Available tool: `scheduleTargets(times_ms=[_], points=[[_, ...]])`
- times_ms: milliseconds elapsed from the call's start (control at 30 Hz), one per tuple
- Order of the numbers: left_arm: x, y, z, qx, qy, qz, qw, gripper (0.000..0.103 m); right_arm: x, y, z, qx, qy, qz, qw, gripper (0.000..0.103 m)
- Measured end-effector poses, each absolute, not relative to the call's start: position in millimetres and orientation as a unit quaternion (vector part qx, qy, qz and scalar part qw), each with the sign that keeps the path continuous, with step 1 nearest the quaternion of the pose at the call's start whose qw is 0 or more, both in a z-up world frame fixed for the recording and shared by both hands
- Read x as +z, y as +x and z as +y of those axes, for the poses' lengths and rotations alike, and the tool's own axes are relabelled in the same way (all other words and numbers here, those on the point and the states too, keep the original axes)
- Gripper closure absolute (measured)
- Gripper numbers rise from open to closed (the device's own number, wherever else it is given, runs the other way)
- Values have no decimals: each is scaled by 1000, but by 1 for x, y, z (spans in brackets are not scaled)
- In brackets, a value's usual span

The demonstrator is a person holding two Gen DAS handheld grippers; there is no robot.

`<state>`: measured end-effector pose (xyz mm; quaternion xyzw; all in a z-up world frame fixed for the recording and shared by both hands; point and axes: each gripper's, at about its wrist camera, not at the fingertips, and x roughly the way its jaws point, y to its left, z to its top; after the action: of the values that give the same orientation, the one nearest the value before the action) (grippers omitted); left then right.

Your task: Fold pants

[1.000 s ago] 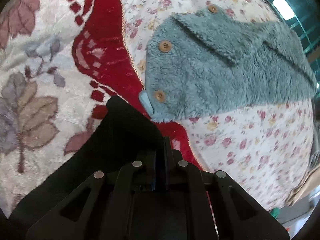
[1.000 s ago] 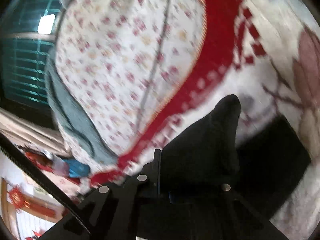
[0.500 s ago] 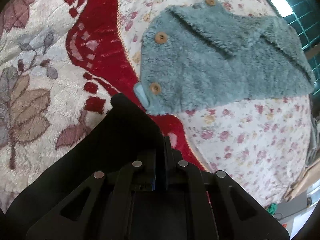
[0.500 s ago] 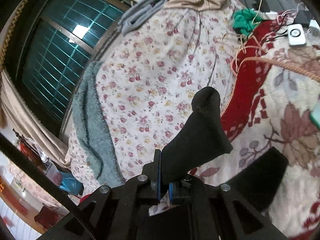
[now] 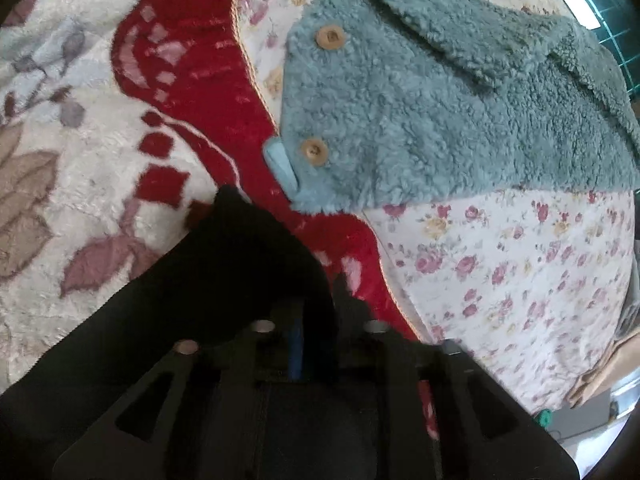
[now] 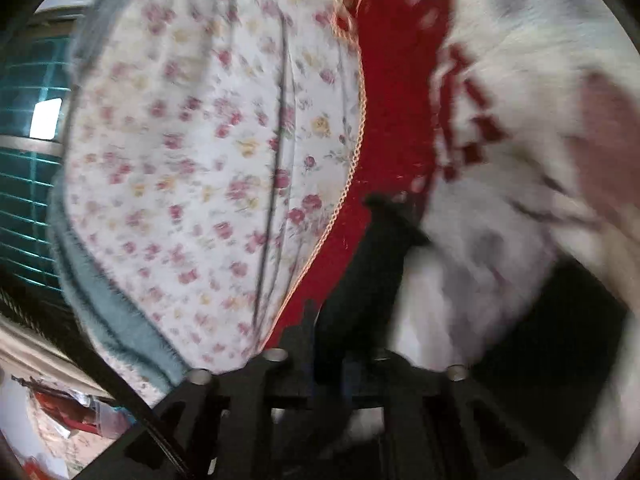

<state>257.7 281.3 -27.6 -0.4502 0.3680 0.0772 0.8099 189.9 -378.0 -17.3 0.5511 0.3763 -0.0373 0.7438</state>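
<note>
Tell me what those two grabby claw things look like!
The left gripper and right gripper are both matte black plastic, with triangle-shaped cutouts in their frames and small round silver studs along the top. A blue strip shows inside the left one, and a thin black cable runs beside the right one.

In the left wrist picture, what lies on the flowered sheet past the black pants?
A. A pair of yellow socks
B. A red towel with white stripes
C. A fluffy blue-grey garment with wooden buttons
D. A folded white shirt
C: a fluffy blue-grey garment with round wooden buttons lies on the flowered sheet, beyond the black pants.
</note>
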Motion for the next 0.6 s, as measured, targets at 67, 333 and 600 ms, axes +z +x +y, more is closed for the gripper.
scheduleTargets(times_ms=[67,333,600], points=[[-25,257,283,51,-459,358,812,50,-35,195,-385,-51,586,382,713,65],[-31,242,312,82,-517,333,785,31,-21,162,-394,-48,502,395,768,60],[28,230,241,-137,-416,348,829,31,7,197,-272,220,265,547,763,60]])
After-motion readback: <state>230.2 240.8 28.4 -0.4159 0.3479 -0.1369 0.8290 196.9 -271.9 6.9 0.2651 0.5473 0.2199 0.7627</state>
